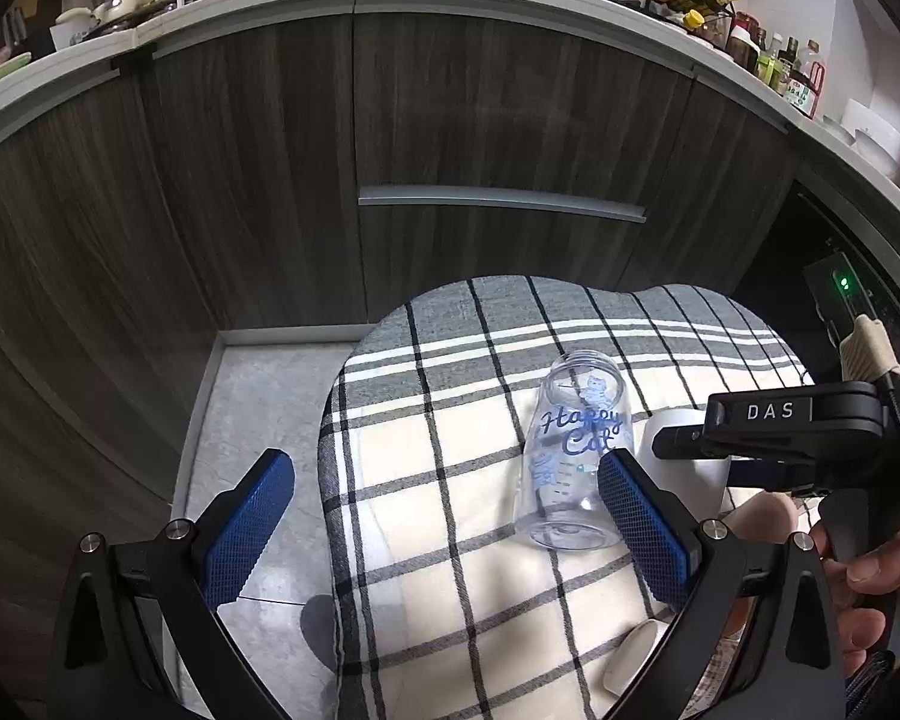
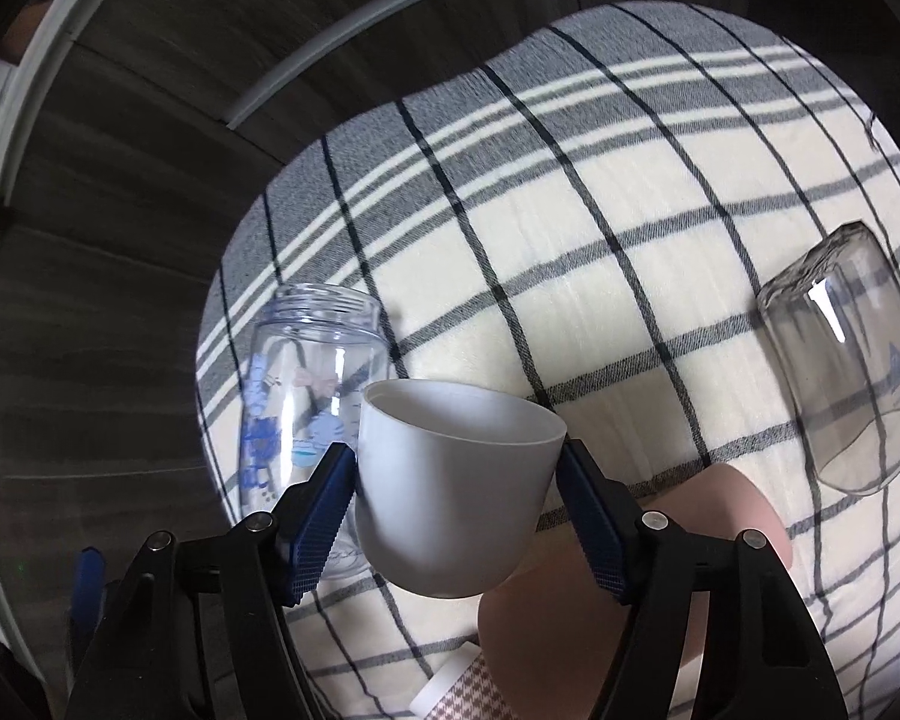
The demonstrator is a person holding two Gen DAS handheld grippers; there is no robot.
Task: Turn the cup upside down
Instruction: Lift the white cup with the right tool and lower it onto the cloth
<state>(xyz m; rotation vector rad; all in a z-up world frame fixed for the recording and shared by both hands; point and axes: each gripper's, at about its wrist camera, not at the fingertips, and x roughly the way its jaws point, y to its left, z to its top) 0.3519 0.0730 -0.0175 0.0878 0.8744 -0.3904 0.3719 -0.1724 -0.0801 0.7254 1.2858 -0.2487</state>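
My right gripper is shut on a white cup, mouth up and tilted, held above the plaid cloth. In the left wrist view the white cup shows partly behind the right gripper's black body. My left gripper is open and empty over the cloth's left part. A clear "Happy Cat" bottle stands mouth up just beside its right finger; it also shows in the right wrist view.
A clear glass stands upside down at the right. A pink cup and a checkered cup lie under the right gripper. Dark wood cabinets stand behind, grey floor at left.
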